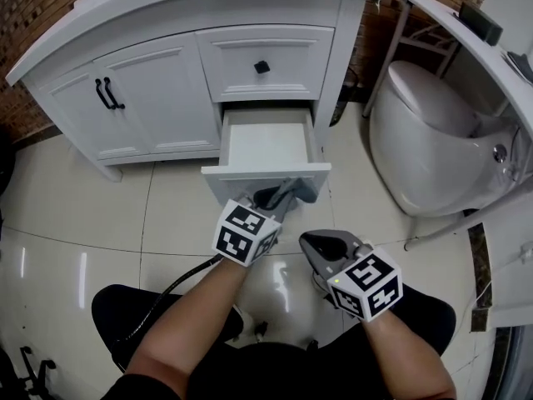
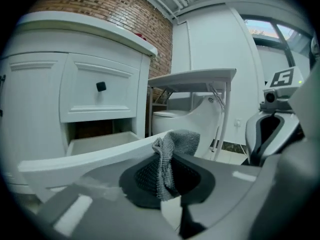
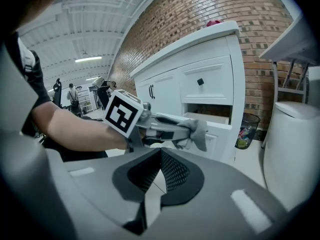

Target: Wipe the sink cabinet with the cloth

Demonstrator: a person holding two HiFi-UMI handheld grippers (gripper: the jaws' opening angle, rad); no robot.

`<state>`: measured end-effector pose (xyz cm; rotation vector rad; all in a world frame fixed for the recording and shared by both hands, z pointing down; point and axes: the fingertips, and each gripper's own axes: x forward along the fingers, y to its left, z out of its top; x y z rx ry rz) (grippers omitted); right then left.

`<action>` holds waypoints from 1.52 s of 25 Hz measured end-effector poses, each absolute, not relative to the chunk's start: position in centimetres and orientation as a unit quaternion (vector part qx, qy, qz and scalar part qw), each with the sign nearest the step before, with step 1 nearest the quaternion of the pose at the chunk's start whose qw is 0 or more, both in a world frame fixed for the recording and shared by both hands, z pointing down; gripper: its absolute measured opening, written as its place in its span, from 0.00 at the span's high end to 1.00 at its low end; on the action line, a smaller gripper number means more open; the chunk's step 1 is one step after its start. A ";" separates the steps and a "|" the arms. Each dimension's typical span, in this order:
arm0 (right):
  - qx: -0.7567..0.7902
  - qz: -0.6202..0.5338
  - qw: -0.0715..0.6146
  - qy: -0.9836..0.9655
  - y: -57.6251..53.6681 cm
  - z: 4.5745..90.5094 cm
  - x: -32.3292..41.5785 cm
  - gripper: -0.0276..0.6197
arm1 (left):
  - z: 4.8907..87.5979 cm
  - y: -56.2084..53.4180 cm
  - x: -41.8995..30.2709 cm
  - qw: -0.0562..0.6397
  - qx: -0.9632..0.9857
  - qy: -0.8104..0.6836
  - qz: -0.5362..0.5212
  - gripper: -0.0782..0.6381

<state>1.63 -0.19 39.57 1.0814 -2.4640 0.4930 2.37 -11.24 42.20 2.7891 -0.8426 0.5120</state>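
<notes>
1. A white toilet (image 1: 433, 148) is seen at the right of the head view, with its lid shut.
2. A glossy, pale tiled floor (image 1: 75, 232) is laid beneath it.
3. A brick wall (image 3: 200, 14) is seen behind.
4. A dark waste bin (image 3: 246, 130), filled with colourful scraps, is set on the floor near that wall.
5. A white table top (image 2: 192, 78) on thin metal legs is placed above the toilet.
6. Distant people (image 3: 74, 96) are glimpsed in the right gripper view.

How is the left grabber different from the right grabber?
The left gripper is shut on the grey cloth; the right gripper is shut on nothing. The left gripper reaches the front edge of the open drawer; the right gripper hangs back from it, over the floor tiles. Both carry a black-and-white marker cube and have dark jaws.
</notes>
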 end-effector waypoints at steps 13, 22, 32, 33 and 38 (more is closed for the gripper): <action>0.388 0.193 0.187 -0.882 0.1 39.9 3.1 0.95 | 44.4 -12.3 4.3 0.092 0.935 -0.293 0.176 0.84; 0.371 0.181 0.189 -0.891 0.3 39.5 1.1 0.95 | 45.0 -13.7 -3.0 0.092 0.915 -0.349 0.181 0.84; 0.368 0.169 0.193 -0.893 0.4 39.1 0.3 0.95 | 45.8 -14.4 -11.6 0.098 0.886 -0.418 0.173 0.84; 0.368 0.169 0.195 -0.893 0.4 39.1 0.2 0.95 | 45.8 -14.6 -12.7 0.103 0.882 -0.428 0.170 0.84; 0.368 0.167 0.199 -0.893 0.6 39.4 0.3 0.95 | 45.8 -14.8 -15.6 0.113 0.867 -0.458 0.160 0.84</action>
